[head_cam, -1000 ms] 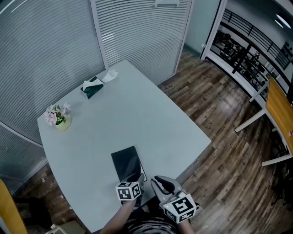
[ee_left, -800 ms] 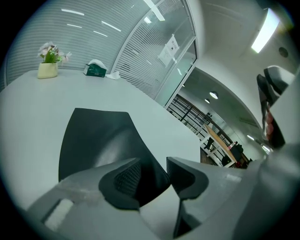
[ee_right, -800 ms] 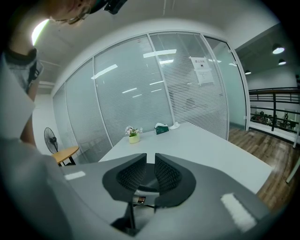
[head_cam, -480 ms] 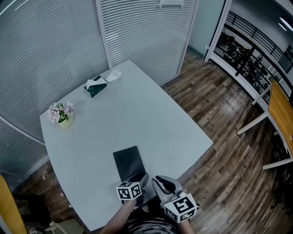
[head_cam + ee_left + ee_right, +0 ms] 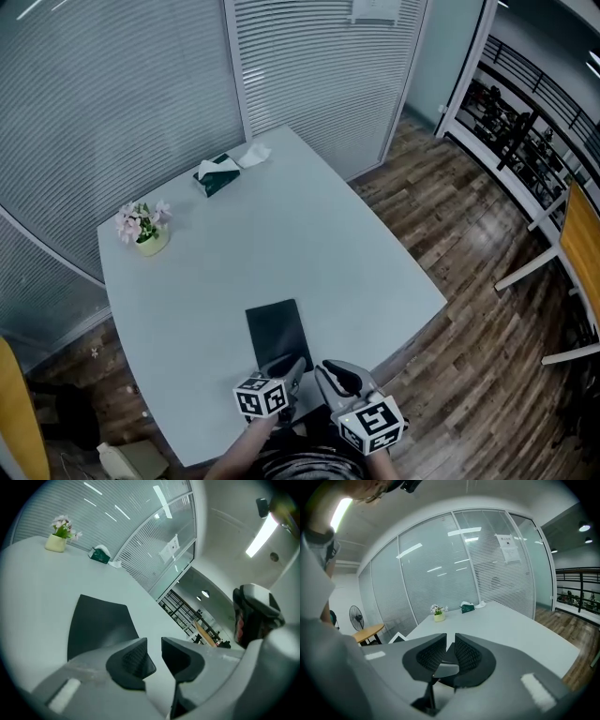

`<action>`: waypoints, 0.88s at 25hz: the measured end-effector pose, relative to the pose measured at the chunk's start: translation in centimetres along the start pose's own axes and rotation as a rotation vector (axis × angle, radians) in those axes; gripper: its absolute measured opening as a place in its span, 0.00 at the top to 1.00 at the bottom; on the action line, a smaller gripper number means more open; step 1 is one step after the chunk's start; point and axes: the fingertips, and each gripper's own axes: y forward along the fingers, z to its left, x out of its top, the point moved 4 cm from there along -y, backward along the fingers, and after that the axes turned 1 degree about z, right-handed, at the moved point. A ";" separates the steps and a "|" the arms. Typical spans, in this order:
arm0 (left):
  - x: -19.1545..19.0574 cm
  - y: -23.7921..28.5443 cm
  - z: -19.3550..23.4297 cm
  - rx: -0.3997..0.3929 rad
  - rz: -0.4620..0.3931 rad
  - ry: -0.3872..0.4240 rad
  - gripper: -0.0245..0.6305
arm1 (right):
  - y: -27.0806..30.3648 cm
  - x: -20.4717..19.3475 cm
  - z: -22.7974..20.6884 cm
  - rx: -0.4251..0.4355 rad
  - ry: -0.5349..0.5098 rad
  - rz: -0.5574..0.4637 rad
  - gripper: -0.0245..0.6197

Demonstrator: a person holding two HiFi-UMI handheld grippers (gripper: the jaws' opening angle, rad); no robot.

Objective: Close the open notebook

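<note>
The black notebook (image 5: 277, 330) lies closed and flat on the pale table (image 5: 319, 234), close to its near edge; in the left gripper view the notebook (image 5: 98, 623) is just beyond the jaws. My left gripper (image 5: 292, 368) hovers over the notebook's near end. Its jaws (image 5: 153, 654) have just been closing and stand a little apart with nothing between them. Beside it on the right, my right gripper (image 5: 328, 371) hangs at the table's near edge, off the notebook. In its own view the right gripper (image 5: 450, 649) shows a narrow gap with nothing in it.
A small pot of pink flowers (image 5: 147, 228) stands at the table's left edge and a green tissue box (image 5: 217, 174) at the far corner. Glass walls with blinds close off the far side. Wooden floor (image 5: 469, 281) lies to the right of the table.
The left gripper has lifted slightly off the notebook's near end. The head view has shifted, so everything sits a little further right in the picture. The right gripper has kept its place.
</note>
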 end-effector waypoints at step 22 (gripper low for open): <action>4.9 -9.9 -4.3 -0.023 -0.228 0.181 0.95 | 3.1 0.1 3.8 0.114 -0.078 0.034 0.92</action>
